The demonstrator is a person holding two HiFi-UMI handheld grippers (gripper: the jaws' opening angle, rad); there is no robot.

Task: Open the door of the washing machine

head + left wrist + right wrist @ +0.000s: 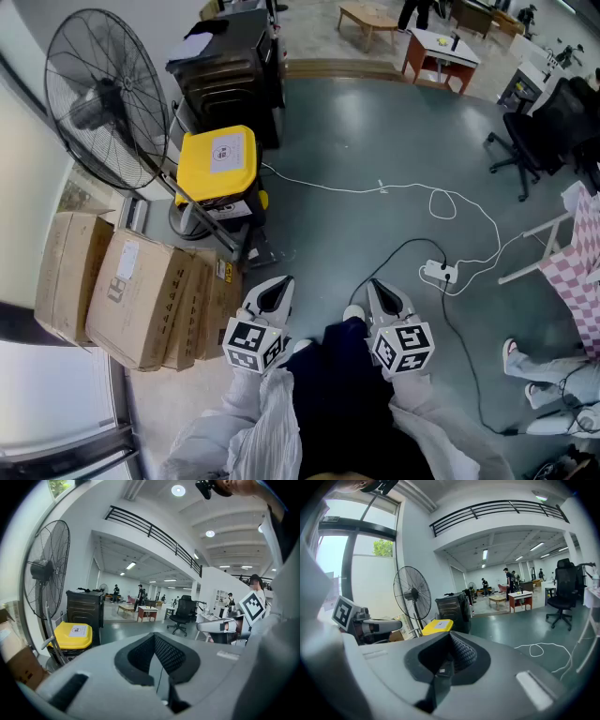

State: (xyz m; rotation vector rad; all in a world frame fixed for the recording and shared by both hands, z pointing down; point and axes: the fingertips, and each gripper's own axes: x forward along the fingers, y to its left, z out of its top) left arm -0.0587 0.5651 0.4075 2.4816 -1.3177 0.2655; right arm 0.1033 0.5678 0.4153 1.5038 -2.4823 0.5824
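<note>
Grippers, one in each of a person's hands, are held low and close to the body over a smooth grey-green floor (375, 131). The left gripper (280, 281) and the right gripper (376, 284) are pale grey moulded plastic, each tapering to a rounded point and carrying a cube printed with black and white squares. In both gripper views the black, finely ribbed fingers (171, 656) meet in a V with nothing between them: both sets are closed and empty. Loose, pale grey sleeves (258, 422) cover the arms.

To the left stands a large round fan (103, 94) with a black wire cage. Beside it sits a squat bin with a glossy yellow lid (217, 161), and behind that a black box with ribbed sides (230, 70). Flat brown cardboard boxes (141, 295) lean together near a window. A thin white cable (375, 187) loops across the floor to a white power strip (439, 273). Farther off are a small white-topped desk (442, 52) with orange legs and a black office chair (553, 122).

No view lets the washing machine be made out.
</note>
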